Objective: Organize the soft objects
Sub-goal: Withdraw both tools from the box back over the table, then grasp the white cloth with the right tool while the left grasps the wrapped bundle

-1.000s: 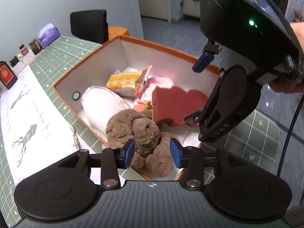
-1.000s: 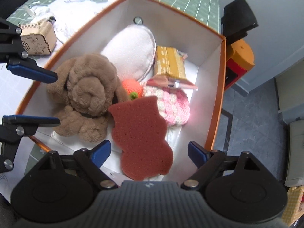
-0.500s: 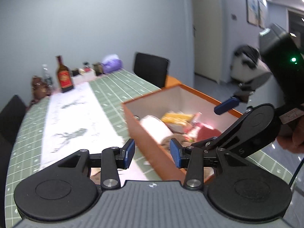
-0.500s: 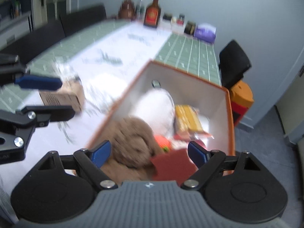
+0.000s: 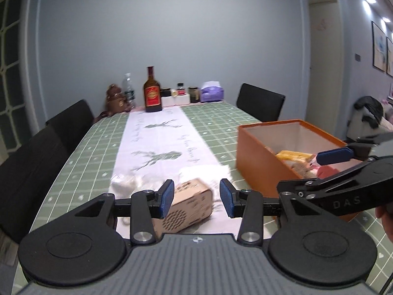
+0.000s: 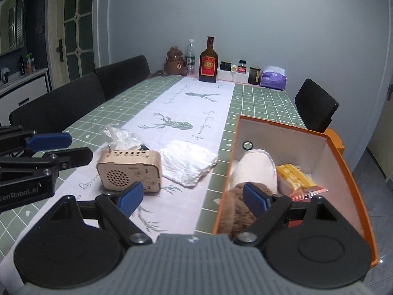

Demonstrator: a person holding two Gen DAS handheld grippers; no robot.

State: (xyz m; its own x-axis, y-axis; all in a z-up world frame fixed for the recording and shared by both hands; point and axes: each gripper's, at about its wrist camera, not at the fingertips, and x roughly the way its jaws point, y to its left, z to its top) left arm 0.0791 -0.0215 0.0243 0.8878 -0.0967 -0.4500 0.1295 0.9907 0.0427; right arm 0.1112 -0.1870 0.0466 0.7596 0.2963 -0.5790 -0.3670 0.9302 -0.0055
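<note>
A: Looking along the left gripper (image 5: 196, 198), what do you get?

B: Its fingers (image 5: 166, 198) stand apart with nothing between them. Past them, on the counter (image 5: 93, 147), lies a small wooden speaker box (image 5: 189, 204), and behind it a white folded cloth (image 5: 206, 172) on the pale runner (image 5: 159, 145).

A: And the right gripper (image 6: 194, 196)?

B: Its fingers (image 6: 129, 198) are spread wide and hold nothing. It hangs above the near edge of the counter, one finger in line with the speaker box (image 6: 129, 170), the other in line with the brown plush toy (image 6: 237, 211).

A: Where do the soft things lie?

B: Most are in the orange box (image 6: 343, 169) at the right of the counter. The plush toy is at its near end; behind it a white slipper (image 6: 258, 169), and beside that a yellow packet (image 6: 294, 173). The white folded cloth (image 6: 188, 162) is outside, on the runner, between the speaker box and the orange box (image 5: 260, 157). Crumpled clear plastic (image 6: 118, 136) lies just behind the speaker box.

A: Do the grippers see each other?

B: Yes. The right one (image 5: 343, 172) shows at the right edge of the left view, over the orange box; the left one (image 6: 46, 152) at the left edge of the right view.

A: The far end?

B: A brown bottle (image 6: 208, 61) with a red label, a bear-shaped jar (image 6: 175, 62), small jars and a purple tissue pack (image 6: 273, 76) against the wall.
</note>
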